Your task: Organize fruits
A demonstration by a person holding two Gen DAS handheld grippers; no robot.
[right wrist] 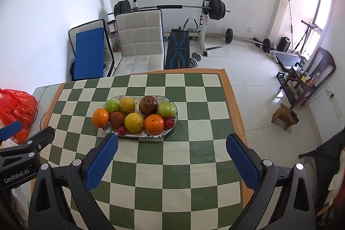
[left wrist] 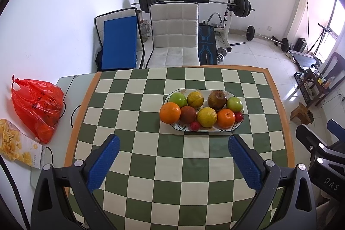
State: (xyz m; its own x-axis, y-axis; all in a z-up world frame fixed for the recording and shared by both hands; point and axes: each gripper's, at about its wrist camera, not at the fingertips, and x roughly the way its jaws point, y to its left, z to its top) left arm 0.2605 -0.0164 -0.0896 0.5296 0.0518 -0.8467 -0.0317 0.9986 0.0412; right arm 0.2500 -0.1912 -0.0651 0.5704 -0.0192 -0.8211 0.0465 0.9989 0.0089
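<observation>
Checkered desk: all visible fruit sits grouped on the oval plate, none loose. Left tool and right tool hover spread wide, empty. Fits sorted or unsorted.

Bare checkered cloth lies open between both wide-spread grippers and the fruit plate; a red bag and snack packet crowd the left edge

Glossy plate, shiny crinkled plastic bag, dimpled claw pads.
</observation>
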